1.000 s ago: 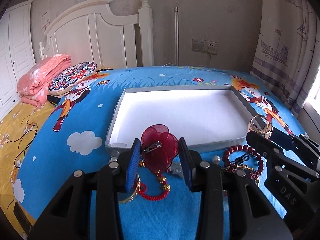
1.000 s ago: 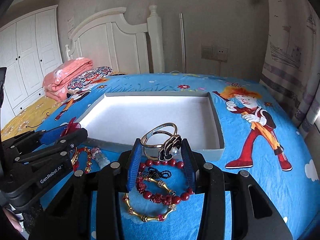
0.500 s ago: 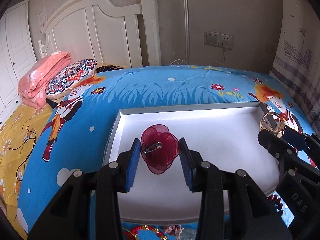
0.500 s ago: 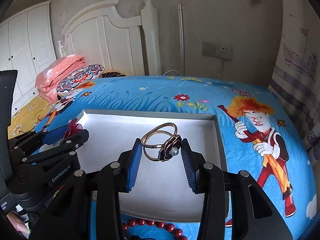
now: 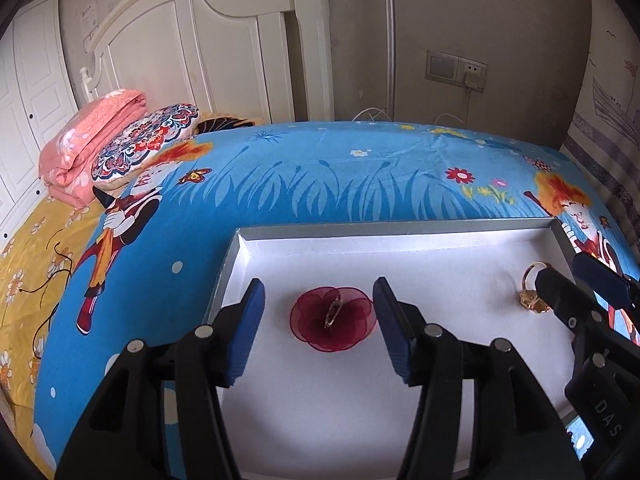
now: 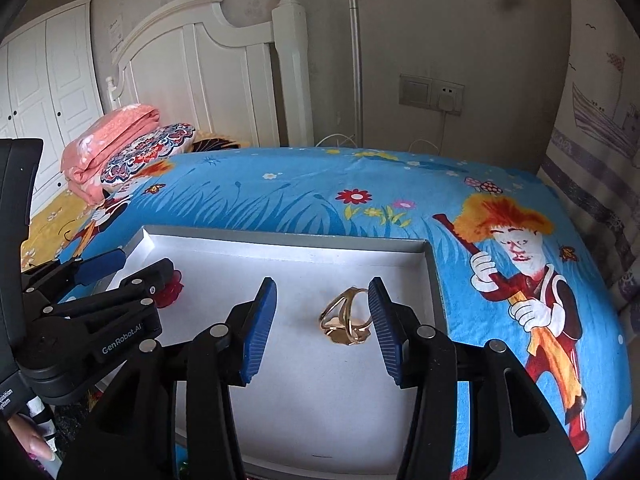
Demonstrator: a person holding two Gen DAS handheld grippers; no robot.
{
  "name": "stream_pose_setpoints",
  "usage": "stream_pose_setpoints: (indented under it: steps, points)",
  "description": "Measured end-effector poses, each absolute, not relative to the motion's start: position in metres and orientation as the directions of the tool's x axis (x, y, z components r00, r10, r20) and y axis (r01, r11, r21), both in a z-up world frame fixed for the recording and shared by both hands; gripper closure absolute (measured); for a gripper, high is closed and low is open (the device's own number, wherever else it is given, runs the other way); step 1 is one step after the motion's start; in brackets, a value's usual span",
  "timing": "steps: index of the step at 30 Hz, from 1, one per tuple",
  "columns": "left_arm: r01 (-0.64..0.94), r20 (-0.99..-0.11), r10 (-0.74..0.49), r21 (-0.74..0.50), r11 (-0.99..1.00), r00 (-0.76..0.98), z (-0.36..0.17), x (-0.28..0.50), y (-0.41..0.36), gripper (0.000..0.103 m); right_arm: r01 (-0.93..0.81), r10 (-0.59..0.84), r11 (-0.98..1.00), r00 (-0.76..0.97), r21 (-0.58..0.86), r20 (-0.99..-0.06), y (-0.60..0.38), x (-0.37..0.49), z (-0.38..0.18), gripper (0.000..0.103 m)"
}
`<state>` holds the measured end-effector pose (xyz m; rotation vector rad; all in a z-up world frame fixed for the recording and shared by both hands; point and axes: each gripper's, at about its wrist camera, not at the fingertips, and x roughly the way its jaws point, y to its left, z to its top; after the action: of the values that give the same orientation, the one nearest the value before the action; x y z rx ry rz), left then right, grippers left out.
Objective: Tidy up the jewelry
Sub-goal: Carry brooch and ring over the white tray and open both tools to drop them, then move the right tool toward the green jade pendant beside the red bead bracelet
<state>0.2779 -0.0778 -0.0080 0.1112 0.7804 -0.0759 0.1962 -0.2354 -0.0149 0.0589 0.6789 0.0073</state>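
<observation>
1. Red flower brooch lies loose in the white tray; left tongs just spread.
2. Gold ring there too; right tongs parted.
3. Other jewelry not visible now.

Near rim of the white tray cut off by the lower edge and hidden behind the left gripper. Gold ring partly covered by the right gripper in the left wrist view. Red flower brooch mostly concealed behind a black finger in the right wrist view. Only a fingertip of a hand visible at the bottom left corner. Beads beneath the tray's near edge too small to identify.
</observation>
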Motion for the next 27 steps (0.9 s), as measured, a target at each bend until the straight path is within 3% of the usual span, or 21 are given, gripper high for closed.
stream_pose_setpoints:
  steps: [3,9,11,27]
  points:
    - [0.099,-0.682,-0.019,0.079,0.992,0.732,0.0,0.266,-0.075,0.04,0.01,0.03,0.998,0.787,0.061,-0.616,-0.239,0.186,-0.009,0.056]
    - [0.07,-0.625,0.009,0.102,0.992,0.78,0.015,0.228,-0.067,0.039,-0.001,0.05,0.997,0.805,0.083,-0.592,-0.245,0.148,-0.001,0.056]
    - [0.077,-0.637,-0.001,0.092,0.993,0.771,0.013,0.216,-0.064,0.032,-0.012,0.061,0.996,0.804,0.087,-0.592,-0.244,0.134,-0.003,0.056]
    - [0.061,-0.654,-0.018,0.042,0.997,0.757,-0.026,0.124,-0.036,0.033,-0.061,0.114,0.993,0.758,0.103,-0.642,-0.225,0.048,-0.044,0.056]
